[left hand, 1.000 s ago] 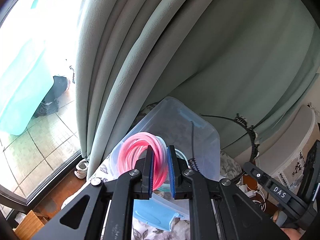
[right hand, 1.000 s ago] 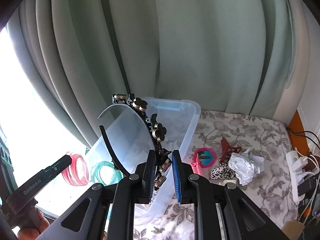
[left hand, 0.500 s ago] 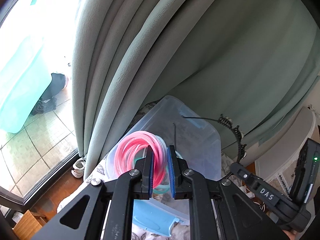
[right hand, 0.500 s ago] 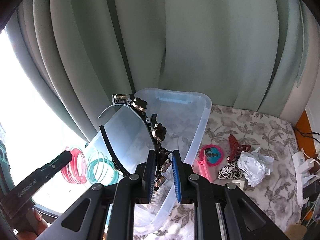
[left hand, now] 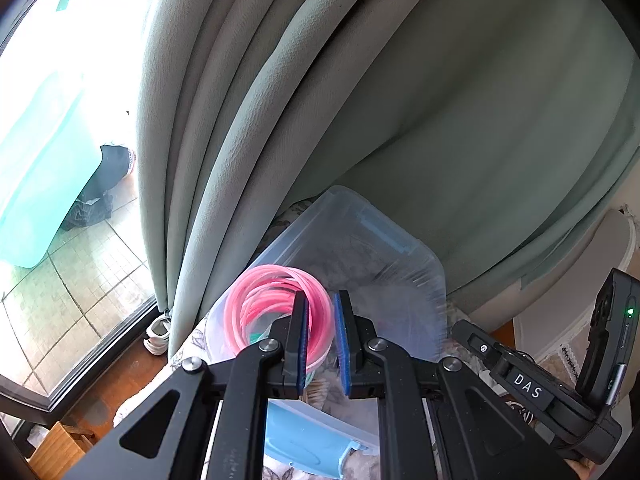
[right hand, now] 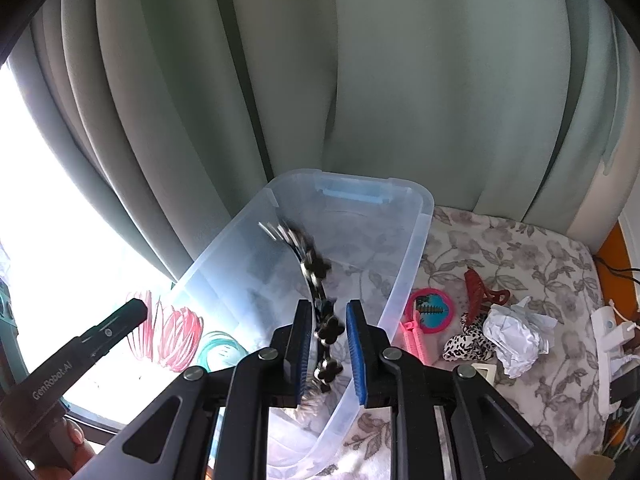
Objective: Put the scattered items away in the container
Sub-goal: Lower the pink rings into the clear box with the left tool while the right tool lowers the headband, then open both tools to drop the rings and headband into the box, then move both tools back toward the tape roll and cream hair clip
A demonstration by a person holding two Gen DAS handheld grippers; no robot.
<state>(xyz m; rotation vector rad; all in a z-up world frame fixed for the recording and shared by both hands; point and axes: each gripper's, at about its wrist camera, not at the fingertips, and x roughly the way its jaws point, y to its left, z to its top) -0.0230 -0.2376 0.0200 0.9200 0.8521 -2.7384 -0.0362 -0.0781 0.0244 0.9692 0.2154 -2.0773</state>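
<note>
**Headband loose between parted jaws**

The right gripper (right hand: 329, 354) stands with jaws apart over the clear plastic bin (right hand: 404, 280); the black flower-studded headband (right hand: 320, 288) (motion-blurred) sits between them, apparently unclamped. Right of the bin, on the floral cloth (right hand: 520, 256), lie a pink comb (right hand: 416, 338) and crumpled paper (right hand: 516, 330).

"DAS" – right tongs (left hand: 532, 386) body | "GenRobot.AI" – left tongs (right hand: 86, 354) body (white txt)
</note>
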